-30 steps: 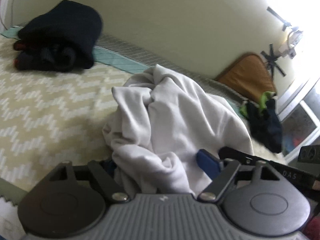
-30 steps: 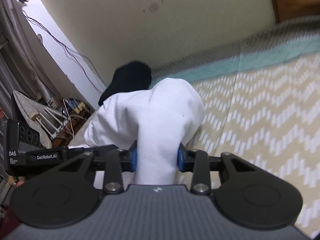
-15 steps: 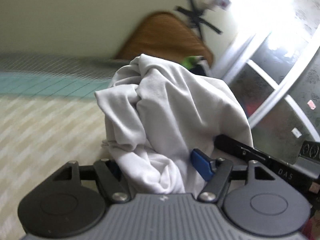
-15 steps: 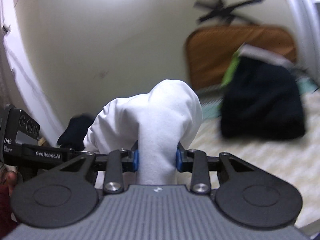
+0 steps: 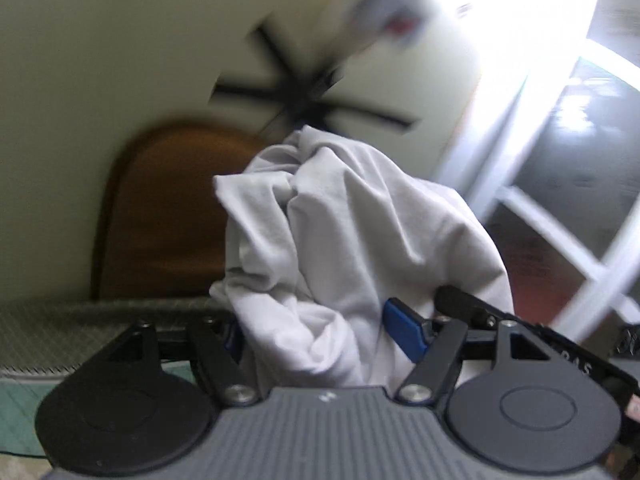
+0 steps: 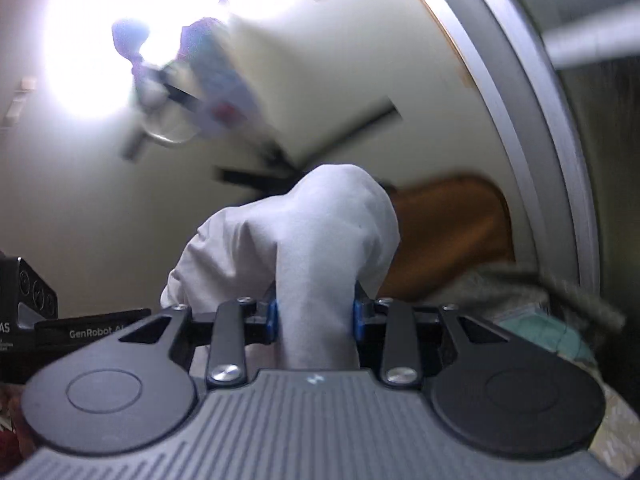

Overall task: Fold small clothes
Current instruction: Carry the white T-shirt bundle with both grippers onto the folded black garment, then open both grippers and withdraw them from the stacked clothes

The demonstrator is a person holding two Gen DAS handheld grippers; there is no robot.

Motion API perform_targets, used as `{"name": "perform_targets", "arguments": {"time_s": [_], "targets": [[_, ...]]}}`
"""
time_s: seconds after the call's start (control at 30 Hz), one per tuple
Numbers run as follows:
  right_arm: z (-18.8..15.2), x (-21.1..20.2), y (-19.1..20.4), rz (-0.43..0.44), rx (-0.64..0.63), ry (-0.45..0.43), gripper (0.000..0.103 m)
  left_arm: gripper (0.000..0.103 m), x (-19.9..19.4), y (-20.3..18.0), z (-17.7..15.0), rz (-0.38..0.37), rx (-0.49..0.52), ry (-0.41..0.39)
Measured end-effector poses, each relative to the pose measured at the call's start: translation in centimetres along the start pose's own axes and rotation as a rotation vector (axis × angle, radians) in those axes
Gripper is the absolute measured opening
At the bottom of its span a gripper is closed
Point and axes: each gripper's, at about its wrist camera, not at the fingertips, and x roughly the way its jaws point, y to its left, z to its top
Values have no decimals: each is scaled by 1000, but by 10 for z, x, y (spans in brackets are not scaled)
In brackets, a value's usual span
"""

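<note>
A white garment [image 5: 344,248] hangs bunched between both grippers, lifted off the bed. My left gripper [image 5: 320,336] is shut on a thick wad of it; its blue right pad [image 5: 404,334] shows beside the cloth. My right gripper [image 6: 316,318] is shut on another fold of the same white garment [image 6: 316,240], which bulges up over the blue pads [image 6: 357,318]. The other gripper's black body shows at the edge of each view. The lower part of the garment is hidden behind the gripper bodies.
Both cameras tilt up at the cream wall and a dark ceiling fan [image 5: 312,96]. A brown wooden headboard [image 5: 160,208] stands behind the garment. A strip of the bed's edge [image 5: 60,324] lies low left. A bright window [image 5: 560,120] is on the right.
Both grippers have swung up and to the right with the white garment held in them. The bed cover and dark clothes have dropped out of view; wall, fan and headboard now fill the frames.
</note>
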Motion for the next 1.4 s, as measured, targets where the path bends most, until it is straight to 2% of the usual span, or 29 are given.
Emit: {"name": "perform_targets", "arguments": {"time_s": [0.07,0.1,0.13,0.17,0.2,0.3,0.43,0.53,0.57,0.63,0.67,0.73,0.83,1.1,1.4], "targets": [[-7,34,-21,-41,50,103,37,70,37,15,-3,71,-36,70],[-13,54,-33,-81,84,175,37,70,57,23,-8,127,-38,136],[-21,66,-41,-91,106,206,37,71,74,29,-13,169,-34,191],[-27,73,-45,-82,96,199,35,75,83,36,-19,165,-44,193],[-30,75,-42,-93,62,182,35,77,84,40,-22,150,-54,163],[-32,76,-37,-119,13,165,35,80,84,43,-25,139,-41,148],[-28,70,-43,-115,18,156,37,88,77,37,-27,181,-2,121],[-31,56,-33,-138,16,126,46,91,64,31,-32,198,-12,108],[-32,52,-24,-155,4,113,54,91,59,31,-34,193,-19,110],[-36,31,-8,-191,-41,51,68,91,43,31,-41,199,-24,99],[-39,18,-1,-212,-69,4,70,91,33,30,-46,211,-20,87],[-50,-9,14,-252,-117,-66,71,92,14,31,-54,228,-10,67],[-75,-42,26,-277,-135,-100,71,93,-12,34,-64,262,14,37],[-151,-87,45,-292,-52,-73,72,94,-76,39,-130,353,73,10],[-205,-113,79,-311,-83,-84,73,95,-123,53,-193,399,54,11]]}}
